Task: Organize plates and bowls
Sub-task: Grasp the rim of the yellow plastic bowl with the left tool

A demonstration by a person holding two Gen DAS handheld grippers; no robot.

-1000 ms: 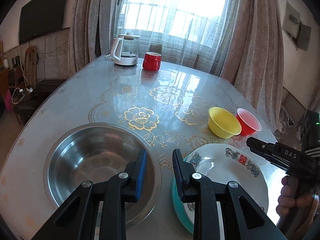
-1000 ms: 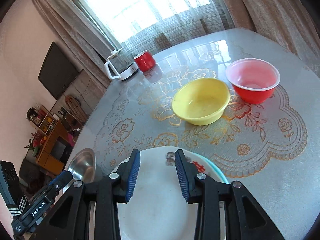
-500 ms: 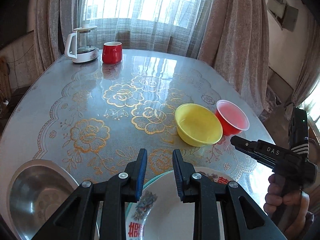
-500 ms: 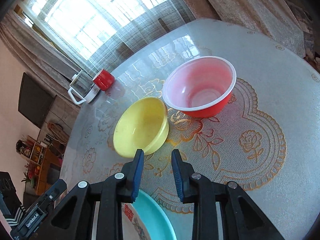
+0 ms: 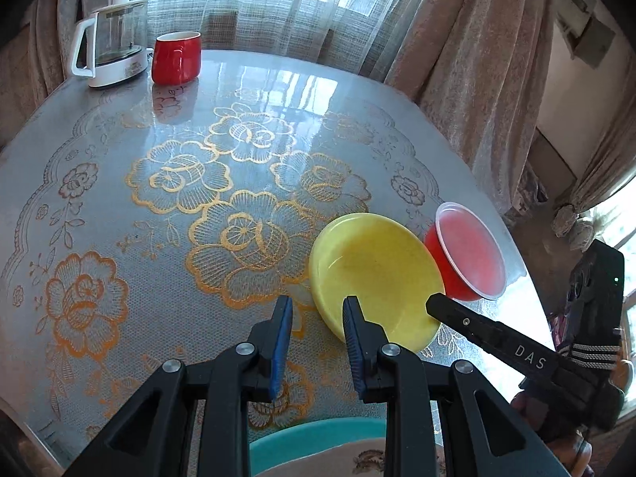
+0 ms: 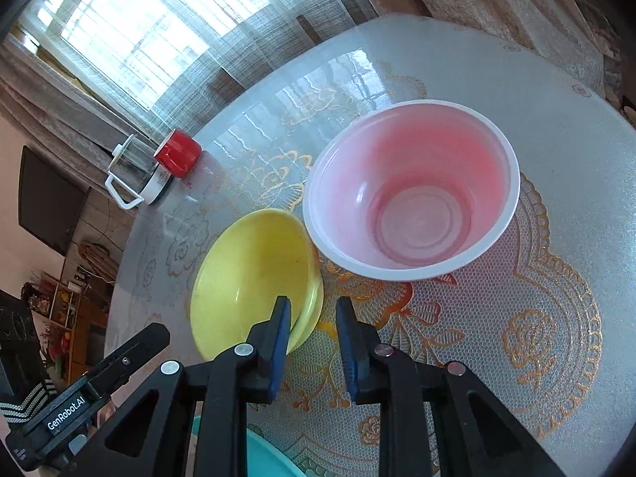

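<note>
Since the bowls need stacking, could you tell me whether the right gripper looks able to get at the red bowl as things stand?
Probably yes: the right gripper points at bare tablecloth beside the yellow bowl, and nothing lies between it and the red bowl. Its jaws have just been closing, with nothing between them.

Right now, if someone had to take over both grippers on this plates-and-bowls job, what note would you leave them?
Left gripper: jaws apart, holding nothing, over the near rim of the yellow bowl.
Right gripper: jaws have just been closing, nothing pressed between them; its left finger overlaps the yellow bowl's rim.
Red bowl stands beside the yellow one, touching or nearly so.
A teal plate with a white plate on it lies at the near table edge.
Done: plates stacked. Left: bowls not yet nested or moved.
</note>
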